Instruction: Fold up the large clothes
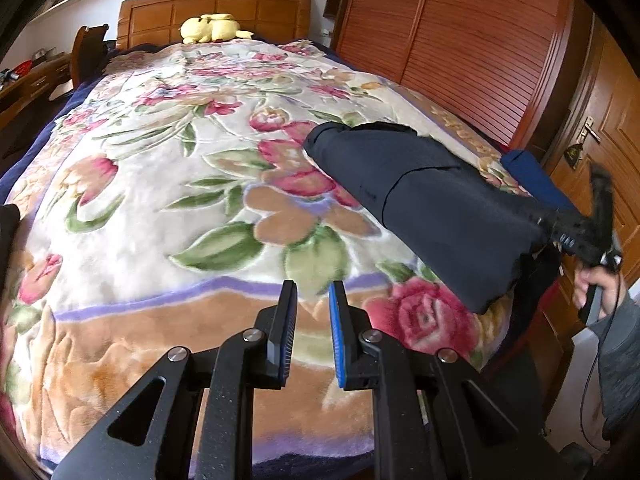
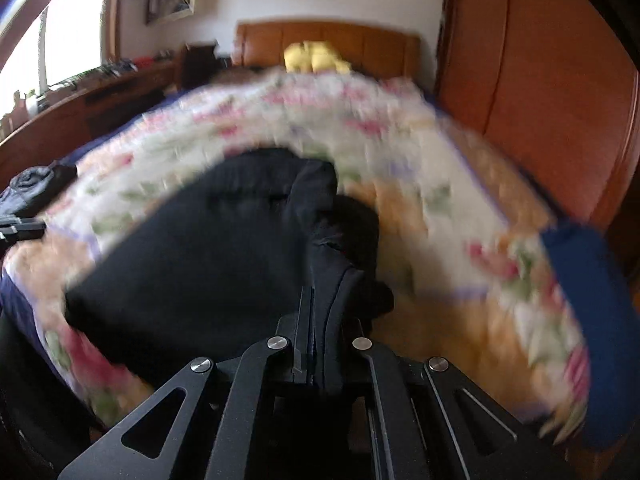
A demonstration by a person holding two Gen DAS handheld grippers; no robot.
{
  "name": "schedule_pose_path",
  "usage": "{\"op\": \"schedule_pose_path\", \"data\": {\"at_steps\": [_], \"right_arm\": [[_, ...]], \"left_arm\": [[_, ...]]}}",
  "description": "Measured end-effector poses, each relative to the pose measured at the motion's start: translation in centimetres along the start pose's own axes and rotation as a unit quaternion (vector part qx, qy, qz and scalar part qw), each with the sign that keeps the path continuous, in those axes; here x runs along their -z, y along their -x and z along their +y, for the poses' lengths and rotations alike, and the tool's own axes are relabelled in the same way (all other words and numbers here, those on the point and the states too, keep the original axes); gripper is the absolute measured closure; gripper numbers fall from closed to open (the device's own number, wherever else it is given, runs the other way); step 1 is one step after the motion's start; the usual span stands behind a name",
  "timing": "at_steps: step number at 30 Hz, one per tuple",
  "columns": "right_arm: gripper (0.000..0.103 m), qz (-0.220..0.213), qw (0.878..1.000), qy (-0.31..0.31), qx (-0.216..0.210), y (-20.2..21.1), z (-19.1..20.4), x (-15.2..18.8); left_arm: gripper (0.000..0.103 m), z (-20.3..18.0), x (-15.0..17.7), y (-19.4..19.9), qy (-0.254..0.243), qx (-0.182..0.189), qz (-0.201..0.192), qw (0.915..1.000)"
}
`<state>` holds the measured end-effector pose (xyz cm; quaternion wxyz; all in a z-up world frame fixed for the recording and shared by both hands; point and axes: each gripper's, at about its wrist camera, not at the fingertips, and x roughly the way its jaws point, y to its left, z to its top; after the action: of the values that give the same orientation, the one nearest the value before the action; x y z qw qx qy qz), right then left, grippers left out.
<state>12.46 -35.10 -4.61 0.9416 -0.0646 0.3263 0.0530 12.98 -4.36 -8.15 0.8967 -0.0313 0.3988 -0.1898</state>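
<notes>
Right of frame, over the floral blanket point(image 1: 168, 168): dark garment point(image 1: 432, 208) lifted by one end.

Clamped at its edge in the right gripper point(image 2: 320, 312), far end trailing on the bed, probably to shake it flat for folding (motion blur suggests a swing). Lower centre, left gripper point(image 1: 313, 320) parted, holding nothing, likely waiting to catch a free corner.

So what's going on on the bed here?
A person is folding a dark garment on a bed with a floral blanket. The right gripper is shut on an edge of the garment, lifting that end above the bed's right side. The left gripper hovers open over the blanket near the foot, holding nothing. A yellow plush toy lies by the headboard.
</notes>
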Motion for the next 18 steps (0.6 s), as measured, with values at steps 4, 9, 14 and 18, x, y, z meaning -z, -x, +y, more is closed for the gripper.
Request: {"op": "schedule_pose_path", "data": {"at_steps": [4,9,14,18], "right_arm": [[0.100,0.031,0.999,-0.007,-0.012,-0.9,-0.1,1.4],[0.096,0.028,0.999,-0.015,-0.014,-0.4,-0.2,0.2],[0.076,0.011,0.999,-0.035,-0.017,1.6,-0.7,-2.3],[0.059,-0.017,0.999,-0.036,-0.027,2.4,-0.8,-4.9]], "left_arm": [[0.086,-0.2,0.2,-0.2,0.000,0.003,0.003,1.0000],[0.086,-0.2,0.5,0.0,0.002,0.007,0.001,1.0000],[0.086,-0.3,0.9,-0.1,0.002,0.009,0.003,1.0000],[0.086,-0.3,1.2,-0.3,0.004,0.011,0.006,0.9999]]}}
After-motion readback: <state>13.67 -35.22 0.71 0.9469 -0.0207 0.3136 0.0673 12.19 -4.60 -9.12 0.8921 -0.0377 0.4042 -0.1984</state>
